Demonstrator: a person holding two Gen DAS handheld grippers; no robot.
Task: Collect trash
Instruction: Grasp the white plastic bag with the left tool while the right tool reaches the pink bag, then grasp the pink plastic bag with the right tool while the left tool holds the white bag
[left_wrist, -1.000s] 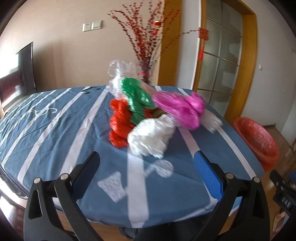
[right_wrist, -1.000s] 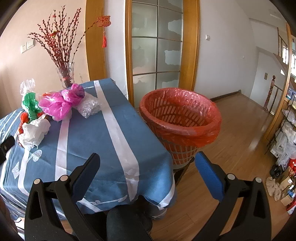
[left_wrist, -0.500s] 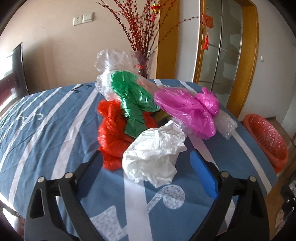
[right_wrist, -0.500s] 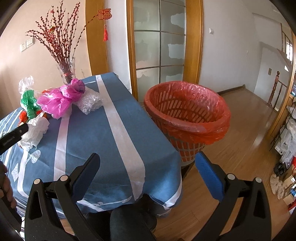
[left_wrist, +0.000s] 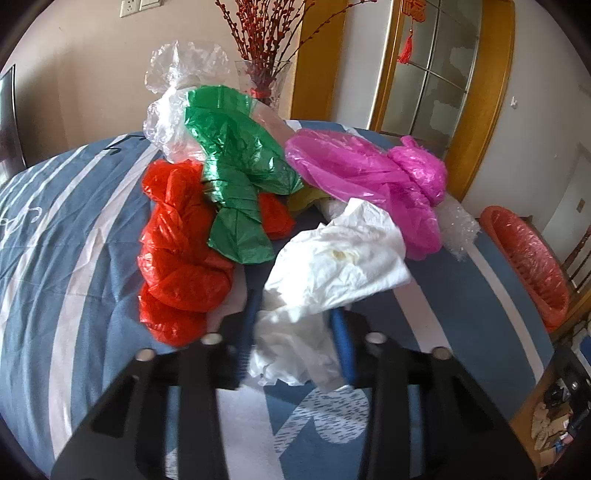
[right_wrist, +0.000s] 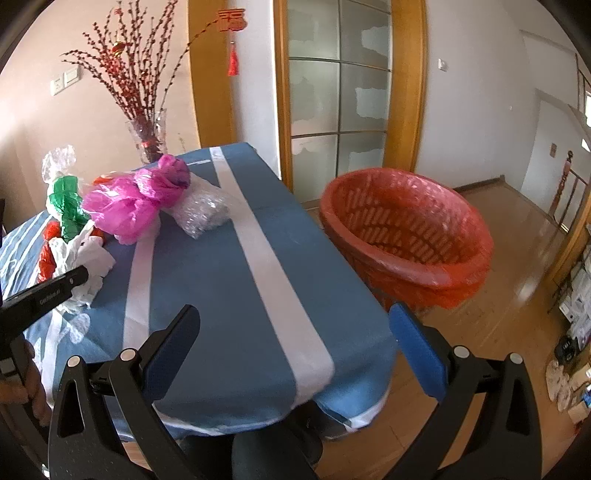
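Observation:
A heap of crumpled trash lies on the blue striped tablecloth (left_wrist: 74, 236): a white paper wad (left_wrist: 332, 273), a red bag (left_wrist: 177, 254), a green bag (left_wrist: 236, 177), a pink bag (left_wrist: 362, 173), a clear bag (left_wrist: 177, 96) and bubble wrap (left_wrist: 458, 229). My left gripper (left_wrist: 295, 317) has its jaws closed onto the lower part of the white wad. My right gripper (right_wrist: 295, 321) is open and empty above the table's near corner. In its view the left gripper (right_wrist: 48, 291) shows at the wad (right_wrist: 85, 262), and a red lined basket (right_wrist: 406, 236) stands beside the table.
A glass vase of red branches (right_wrist: 147, 136) stands at the table's far end. A glazed wooden door (right_wrist: 340, 92) is behind the basket. Wooden floor (right_wrist: 517, 258) lies to the right, with clutter at the far right edge.
My left gripper has moved forward to the heap and its jaws have closed from wide open onto the white paper wad. My right gripper has stayed open and shifted only slightly.

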